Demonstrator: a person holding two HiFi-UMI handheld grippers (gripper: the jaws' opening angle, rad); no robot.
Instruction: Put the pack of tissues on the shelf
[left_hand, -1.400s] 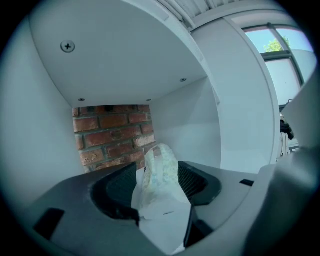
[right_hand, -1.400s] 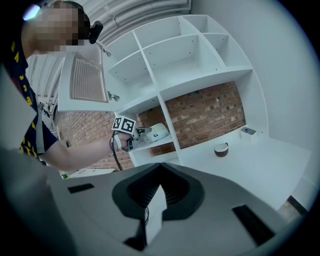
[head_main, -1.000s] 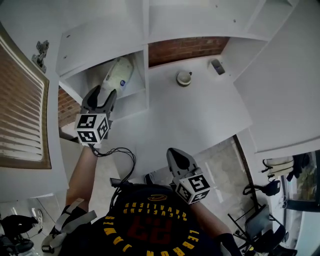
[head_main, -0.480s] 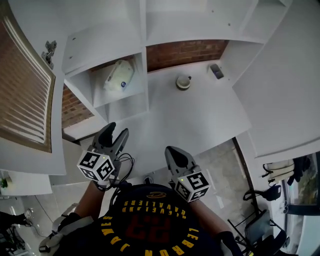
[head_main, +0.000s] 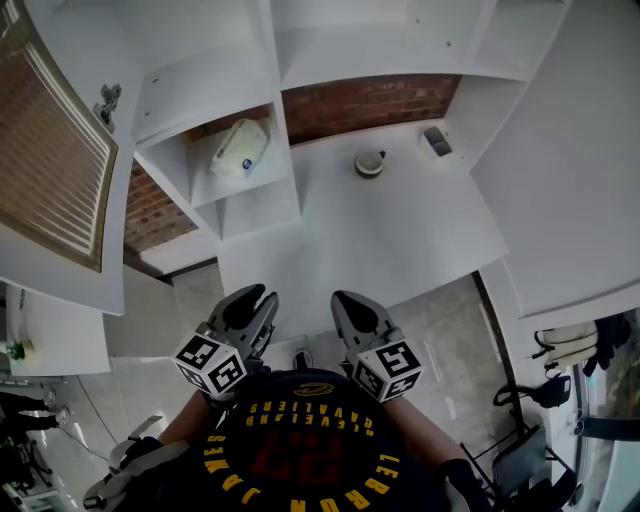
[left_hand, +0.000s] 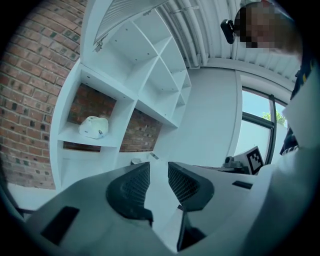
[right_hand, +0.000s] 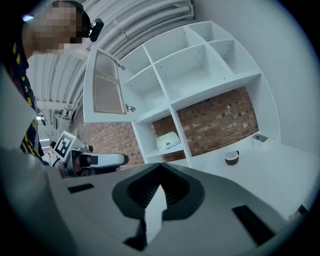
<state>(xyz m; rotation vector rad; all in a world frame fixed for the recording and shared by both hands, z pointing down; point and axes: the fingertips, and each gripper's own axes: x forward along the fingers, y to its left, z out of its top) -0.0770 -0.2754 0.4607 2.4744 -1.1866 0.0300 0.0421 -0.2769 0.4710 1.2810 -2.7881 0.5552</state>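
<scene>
Head view: pack (head_main: 240, 150) lies on its side in the lower left cubby of the white shelf (head_main: 228, 197), brick showing behind it. Left gripper (head_main: 257, 303) and right gripper (head_main: 350, 303) hang low, near the person's chest, side by side, well apart from the pack. Both point toward the white counter (head_main: 400, 235). A small round cup (head_main: 369, 163) stands on the counter by the brick wall, and a small box (head_main: 436, 141) sits beyond it in the corner. Left gripper view: jaws are closing, a narrow gap between the ribbed pads (left_hand: 134, 184), nothing between them, only the counter seen through the left gripper (left_hand: 158, 171). Pack (left_hand: 94, 127) rests on the shelf board (left_hand: 82, 143) up left, far off. Right gripper view: right gripper (right_hand: 160, 174) has its jaws brought together at the tips, nothing held. Pack (right_hand: 168, 141) sits in its cubby above the jaws. Cup (right_hand: 232, 158) is to the right on the counter, and the left gripper (right_hand: 100, 160) shows at left.
</scene>
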